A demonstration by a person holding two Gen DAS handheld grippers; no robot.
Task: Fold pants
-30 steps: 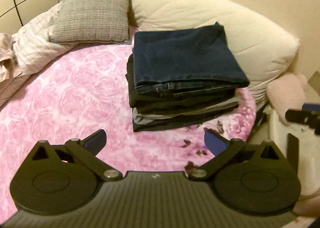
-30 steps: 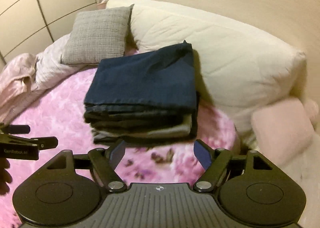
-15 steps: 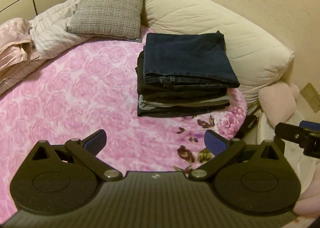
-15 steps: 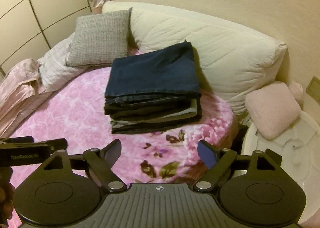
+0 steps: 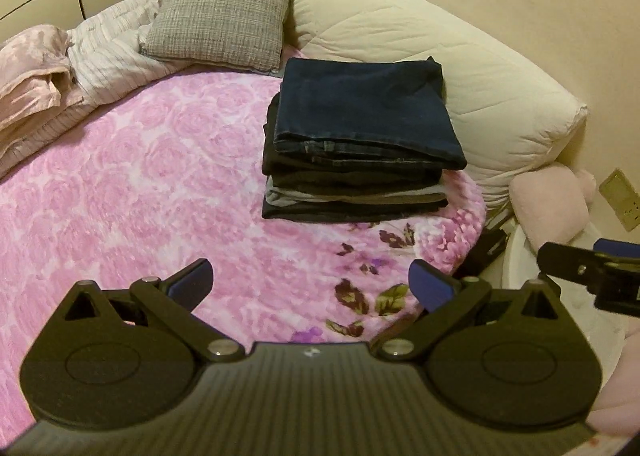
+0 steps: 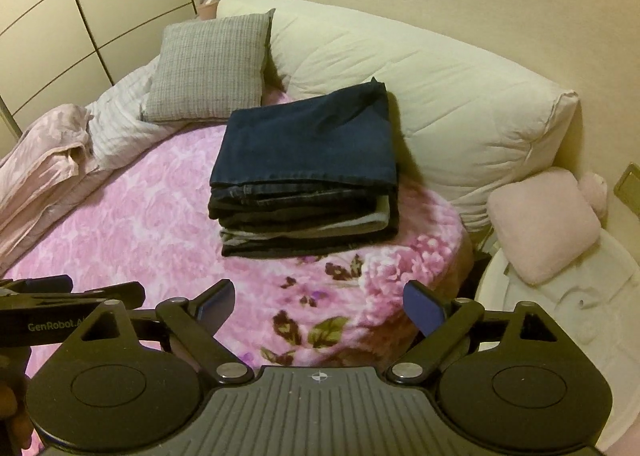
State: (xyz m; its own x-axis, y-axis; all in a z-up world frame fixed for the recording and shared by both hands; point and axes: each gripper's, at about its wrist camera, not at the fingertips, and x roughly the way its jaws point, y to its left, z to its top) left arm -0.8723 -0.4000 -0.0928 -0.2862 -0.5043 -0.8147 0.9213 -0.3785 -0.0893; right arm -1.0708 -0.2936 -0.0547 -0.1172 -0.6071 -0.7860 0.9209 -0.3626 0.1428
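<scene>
As you have pulled both grippers back, more of the room shows than a second ago.
Bed (image 5: pixel 120 183): your pink floral cover now fills the near view; its round edge shows at right.
Bolster (image 6: pixel 460 95): cream, behind the stack, unchanged.
Pants (image 5: pixel 360 111): folded navy pair on top of the stack (image 6: pixel 304 215), which looks smaller and farther than before.
Left gripper (image 5: pixel 310 284): you hold it above the cover, jaws spread wide, empty.
Right gripper (image 6: pixel 318 304): jaws spread wide, empty, well short of the stack.
</scene>
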